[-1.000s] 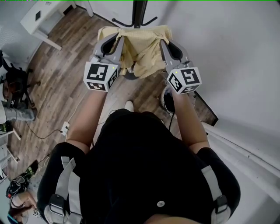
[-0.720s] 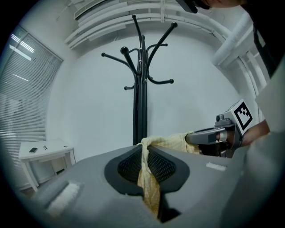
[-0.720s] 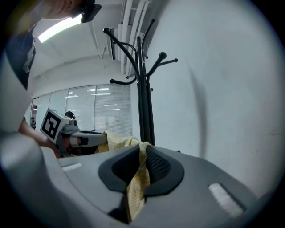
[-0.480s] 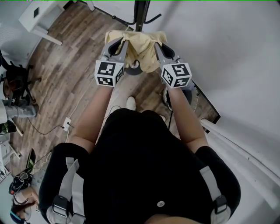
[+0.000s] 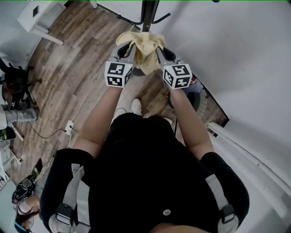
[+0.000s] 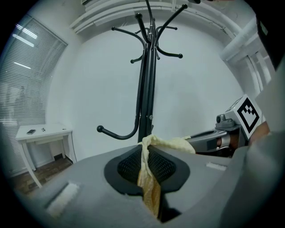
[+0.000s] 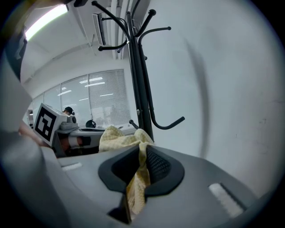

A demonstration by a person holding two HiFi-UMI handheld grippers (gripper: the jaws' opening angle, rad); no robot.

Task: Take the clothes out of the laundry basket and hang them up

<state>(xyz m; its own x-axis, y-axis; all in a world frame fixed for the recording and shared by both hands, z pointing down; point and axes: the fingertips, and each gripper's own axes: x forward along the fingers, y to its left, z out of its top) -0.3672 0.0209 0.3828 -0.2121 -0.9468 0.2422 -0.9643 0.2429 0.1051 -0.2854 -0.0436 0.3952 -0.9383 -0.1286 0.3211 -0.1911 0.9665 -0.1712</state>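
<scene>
Both tongs are clamped shut on the cloth (image 5: 145, 48): left tongs (image 5: 131, 44) pinch one edge, right tongs (image 5: 159, 46) the other. It hangs bunched between them, above the floor (image 5: 77, 68), just before the coat rack (image 5: 148, 11).

Crinkled cloth garment (image 5: 145, 48), wood-look floor (image 5: 68, 63), matt rack (image 6: 147, 89)
</scene>
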